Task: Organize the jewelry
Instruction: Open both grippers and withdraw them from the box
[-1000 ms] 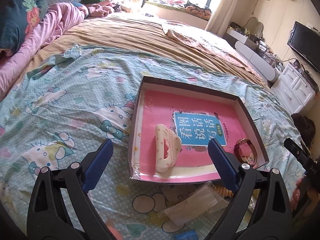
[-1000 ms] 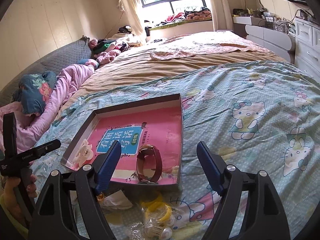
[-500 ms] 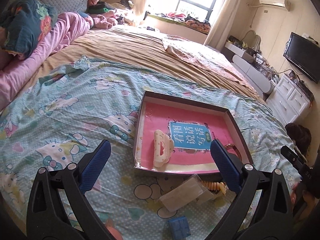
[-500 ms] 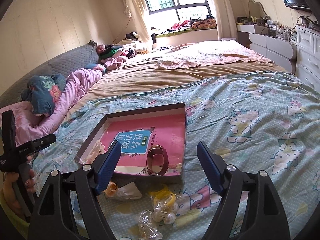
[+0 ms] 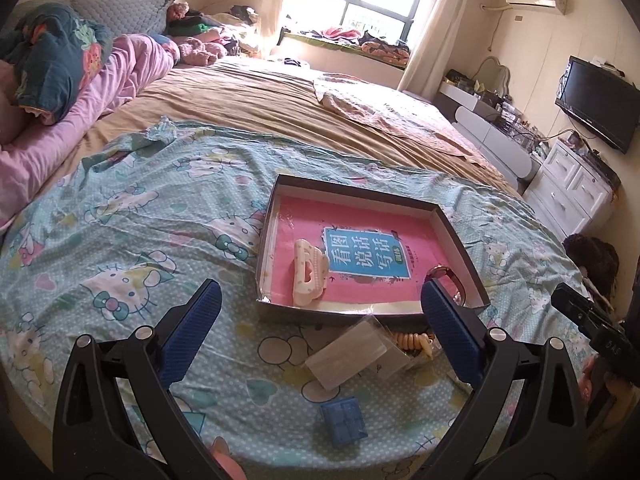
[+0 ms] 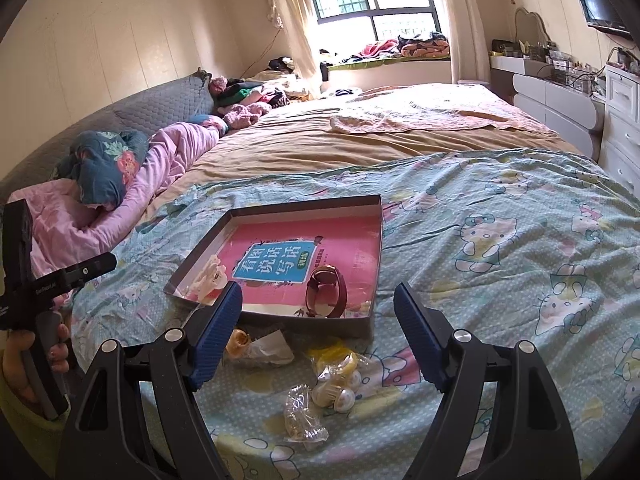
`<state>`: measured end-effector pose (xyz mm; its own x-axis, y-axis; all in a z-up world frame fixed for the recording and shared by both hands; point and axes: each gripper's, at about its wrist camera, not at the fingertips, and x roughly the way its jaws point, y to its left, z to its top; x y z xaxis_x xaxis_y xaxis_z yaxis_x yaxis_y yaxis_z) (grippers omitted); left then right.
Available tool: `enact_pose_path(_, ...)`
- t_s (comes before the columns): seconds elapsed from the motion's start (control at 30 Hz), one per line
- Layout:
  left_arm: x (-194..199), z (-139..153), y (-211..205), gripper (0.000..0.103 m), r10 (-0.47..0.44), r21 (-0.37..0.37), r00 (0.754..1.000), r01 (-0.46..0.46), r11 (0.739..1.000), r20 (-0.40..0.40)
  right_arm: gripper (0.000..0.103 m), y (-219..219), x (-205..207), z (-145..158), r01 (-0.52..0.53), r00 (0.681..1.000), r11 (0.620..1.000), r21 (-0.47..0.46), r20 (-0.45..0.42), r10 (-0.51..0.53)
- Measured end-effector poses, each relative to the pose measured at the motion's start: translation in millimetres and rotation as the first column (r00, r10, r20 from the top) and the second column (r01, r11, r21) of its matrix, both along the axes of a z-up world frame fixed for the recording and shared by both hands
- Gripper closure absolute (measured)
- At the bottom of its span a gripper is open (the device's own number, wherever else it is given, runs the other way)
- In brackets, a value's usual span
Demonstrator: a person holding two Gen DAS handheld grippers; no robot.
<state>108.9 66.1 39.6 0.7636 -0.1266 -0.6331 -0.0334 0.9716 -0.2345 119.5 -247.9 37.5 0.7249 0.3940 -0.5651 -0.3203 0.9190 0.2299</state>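
Note:
A shallow dark box with a pink book inside lies on the bed. In it are a cream hair claw and a brown-strapped watch. In front of the box lie a clear plastic bag, a beaded bracelet, a small blue box, a pearl ornament in a bag and a crumpled clear bag. My left gripper is open and empty above the near items. My right gripper is open and empty, also short of the box.
The bed has a Hello Kitty sheet and a tan blanket behind. Pink bedding and pillows lie at the left. White drawers and a TV stand at the right. The bed's near edge is just below the small items.
Both grippers have pulled back and up from the box, so more of the loose items in front of it show. Both stay open and empty.

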Motion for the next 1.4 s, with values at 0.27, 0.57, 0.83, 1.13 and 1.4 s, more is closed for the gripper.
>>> enact_pose_path(0.27, -10, -14, -10, 0.010, -0.013, 0.025, 0.999, 0.014, 1.000, -0.037, 0.026, 6, -9, -10, -0.038, 0.999, 0.999, -0.039, -0.018, 0.037)
enact_pose_path(0.57, -18, -33, -24, 0.010, -0.033, 0.053, 0.996, 0.038, 0.998, -0.088, 0.026, 11, -12, -29, -0.086, 0.994, 0.994, -0.065, -0.077, 0.081)
enact_pose_path(0.83, -23, -56, -33, 0.010, -0.053, 0.055, 0.987, 0.062, 0.997, -0.152, 0.026, 13, -13, -47, -0.100, 0.989, 0.990, -0.096, -0.118, 0.088)
enact_pose_path(1.13, -28, -79, -41, 0.010, -0.065, 0.055, 0.974, 0.078, 0.995, -0.218, 0.026, 11, -10, -59, -0.102, 0.985, 0.989, -0.103, -0.147, 0.086)
enact_pose_path(1.4, -27, -92, -47, 0.015, -0.077, 0.057, 0.965, 0.094, 0.994, -0.252, 0.026, 10, -6, -67, -0.109, 0.983, 0.988, -0.107, -0.160, 0.091)
